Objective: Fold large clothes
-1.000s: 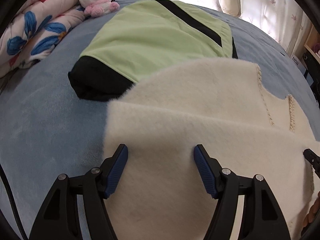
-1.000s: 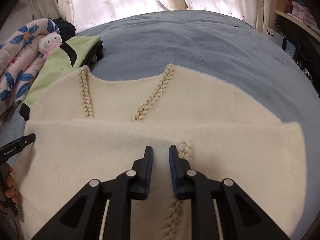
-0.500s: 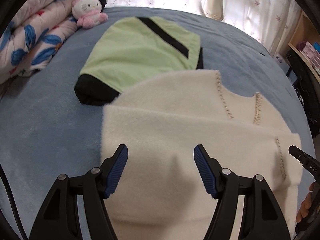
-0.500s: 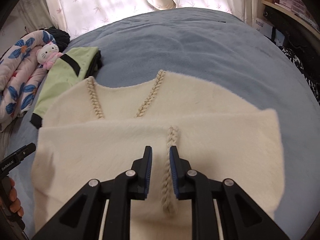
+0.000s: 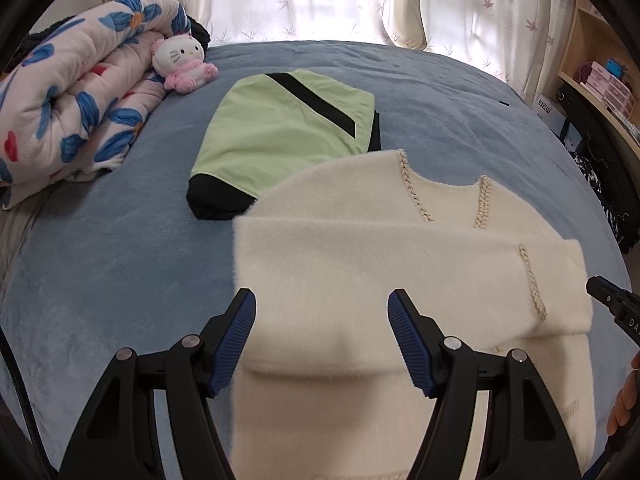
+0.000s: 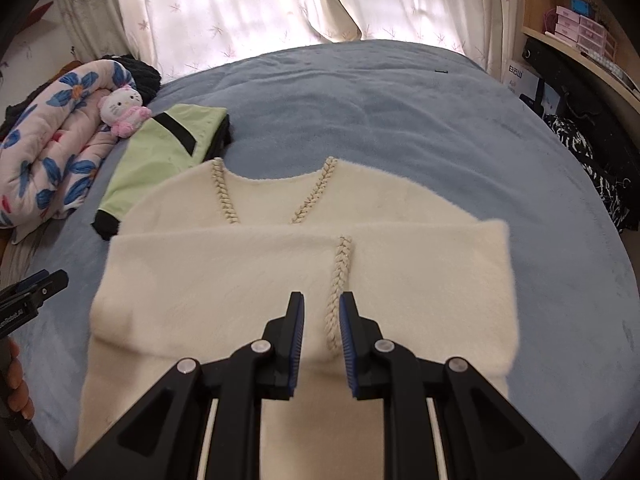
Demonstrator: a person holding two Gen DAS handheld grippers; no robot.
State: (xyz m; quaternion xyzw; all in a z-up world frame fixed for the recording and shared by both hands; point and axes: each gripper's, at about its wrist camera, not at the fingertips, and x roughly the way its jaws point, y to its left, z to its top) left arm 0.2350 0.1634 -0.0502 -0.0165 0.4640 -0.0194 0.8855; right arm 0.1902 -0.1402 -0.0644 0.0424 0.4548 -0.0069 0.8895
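A: Where is the garment lying?

B: The cream sweater [image 6: 248, 296] is lying flat on the blue bedspread [image 6: 400, 120], with a wide band of its fuzzy fabric folded across the body, so one braided trim line [image 6: 338, 280] is running down the top layer and two more are showing at the neckline behind it. Its far left shoulder is overlapping the corner of a folded green and black garment [image 5: 280, 128].

A: And the left gripper?

B: The left gripper [image 5: 322, 338] is hovering over the near left part of the sweater [image 5: 400, 280], pointing forward and tilted down toward it. Its blue-padded fingers [image 5: 234, 340] are spread wide, with nothing between them but the cloth below. I cannot tell whether the tips are touching the fabric.

A: The right one?

B: The right gripper [image 6: 321, 344] is hanging over the middle of the sweater, its jaws standing a narrow gap apart, parted on either side of the braid and gripping nothing. In the left wrist view, only its black tip [image 5: 612, 308] is showing at the right edge, with a few of the person's fingers below.

A: Anything else on the bed?

B: A rolled floral quilt [image 5: 76, 108] is sitting at the far left, and a small plush kitten [image 5: 182, 62] is leaning against it.
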